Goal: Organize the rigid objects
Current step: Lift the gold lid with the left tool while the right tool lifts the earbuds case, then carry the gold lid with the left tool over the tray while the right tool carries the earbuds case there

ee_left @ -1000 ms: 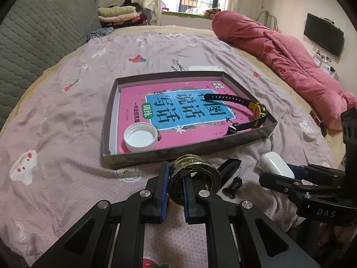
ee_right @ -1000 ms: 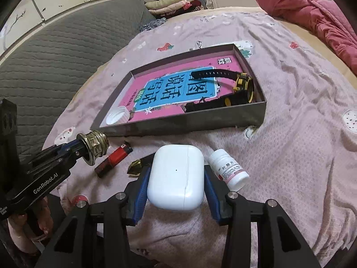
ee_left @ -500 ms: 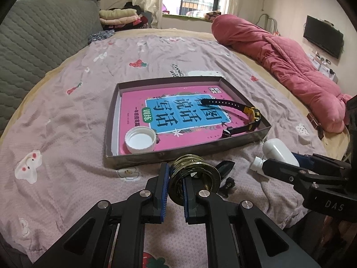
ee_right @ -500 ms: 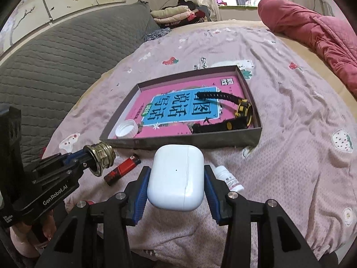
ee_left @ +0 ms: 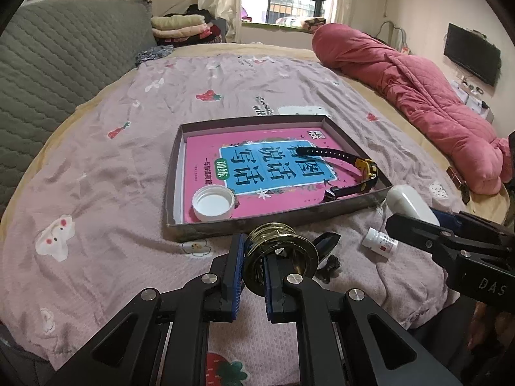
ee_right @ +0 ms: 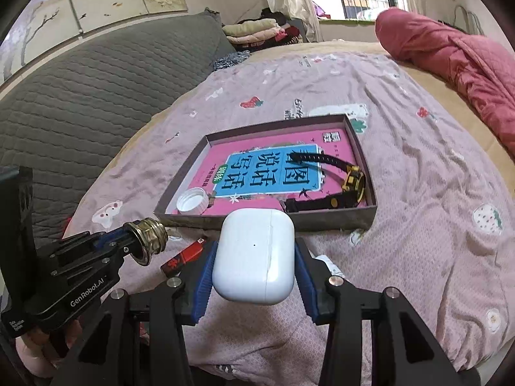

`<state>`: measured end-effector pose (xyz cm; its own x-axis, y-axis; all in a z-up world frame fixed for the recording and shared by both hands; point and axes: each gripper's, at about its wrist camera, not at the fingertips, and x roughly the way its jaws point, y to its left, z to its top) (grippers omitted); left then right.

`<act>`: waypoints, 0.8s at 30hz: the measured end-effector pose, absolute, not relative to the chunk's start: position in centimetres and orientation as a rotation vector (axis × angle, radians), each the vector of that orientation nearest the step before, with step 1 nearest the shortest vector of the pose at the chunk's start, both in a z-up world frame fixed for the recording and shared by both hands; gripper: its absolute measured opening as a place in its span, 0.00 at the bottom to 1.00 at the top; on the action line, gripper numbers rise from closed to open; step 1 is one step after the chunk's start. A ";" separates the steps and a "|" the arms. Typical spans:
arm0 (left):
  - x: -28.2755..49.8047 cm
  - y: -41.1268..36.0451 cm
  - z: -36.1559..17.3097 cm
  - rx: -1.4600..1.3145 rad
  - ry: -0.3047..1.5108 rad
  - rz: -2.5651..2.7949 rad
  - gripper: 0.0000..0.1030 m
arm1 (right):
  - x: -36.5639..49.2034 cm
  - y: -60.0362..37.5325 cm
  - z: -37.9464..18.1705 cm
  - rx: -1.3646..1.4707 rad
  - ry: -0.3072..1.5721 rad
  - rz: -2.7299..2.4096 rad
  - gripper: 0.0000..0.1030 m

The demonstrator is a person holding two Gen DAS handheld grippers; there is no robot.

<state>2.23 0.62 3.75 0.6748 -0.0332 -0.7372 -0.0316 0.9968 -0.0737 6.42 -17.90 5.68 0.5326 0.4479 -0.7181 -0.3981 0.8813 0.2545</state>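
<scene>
Carry step: left gripper (ee_left: 252, 275) pinches brass ring (ee_left: 278, 257), right gripper (ee_right: 254, 271) clamps earbud case (ee_right: 254, 255); next, place both in tray (ee_left: 175, 173).

Counts: 1 shallow tray (ee_left: 175, 164), 1 pink book (ee_left: 206, 148) in it, 1 white cap (ee_left: 213, 202), 1 black-and-yellow watch (ee_left: 367, 169). 1 brass ring fitting (ee_left: 278, 259), 1 white earbud case (ee_right: 254, 259). On the bed: 1 small pill bottle (ee_left: 379, 243), 1 red lighter (ee_right: 182, 255), 1 dark clip-like piece (ee_left: 328, 244). 2 grippers total.
</scene>
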 end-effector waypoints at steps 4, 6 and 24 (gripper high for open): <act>2.0 0.6 4.3 -0.079 0.827 0.008 0.11 | 6.3 -17.7 6.4 0.053 0.853 0.510 0.45; 1.9 0.6 4.4 -0.080 0.827 0.009 0.11 | 6.3 -17.7 6.6 0.048 0.844 0.509 0.45; 3.0 1.2 4.4 -0.108 0.834 0.016 0.11 | 8.0 -17.0 6.8 0.042 0.837 0.513 0.45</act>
<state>3.04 1.20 4.43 0.6719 -0.0285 -0.7401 -0.0568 0.9943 -0.0898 7.98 -16.96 6.83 0.5558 0.4506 -0.6986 -0.4180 0.8779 0.2337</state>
